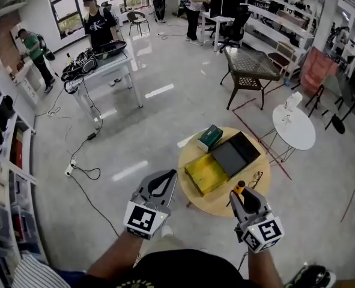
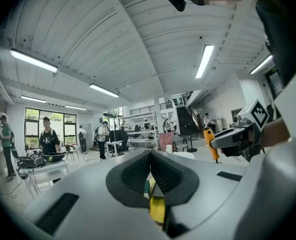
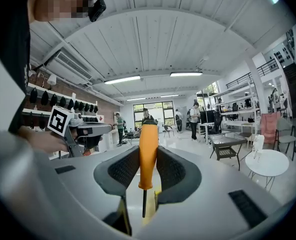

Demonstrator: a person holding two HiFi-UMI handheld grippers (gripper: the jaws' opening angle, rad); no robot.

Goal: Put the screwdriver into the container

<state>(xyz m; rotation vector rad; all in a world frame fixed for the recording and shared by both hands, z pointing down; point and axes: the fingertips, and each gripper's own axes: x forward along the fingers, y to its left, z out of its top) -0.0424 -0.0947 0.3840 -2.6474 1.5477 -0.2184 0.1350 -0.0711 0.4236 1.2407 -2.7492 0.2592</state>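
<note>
Right gripper (image 3: pixel 148 170): I have it clamped on the screwdriver (image 3: pixel 148 151). Both pads press the orange handle, which stands upright with the dark shaft pointing down below the jaws. In the head view the screwdriver (image 1: pixel 240 187) hangs over the near edge of the round wooden table (image 1: pixel 218 200), near the yellow container (image 1: pixel 206 173) but not in it.

Left gripper (image 2: pixel 150 168): jaws closed together, nothing between them. I hold it off the table's left side (image 1: pixel 171 175).

Also on the table: a green box (image 1: pixel 210 137) and a dark open case (image 1: pixel 237 153).
</note>
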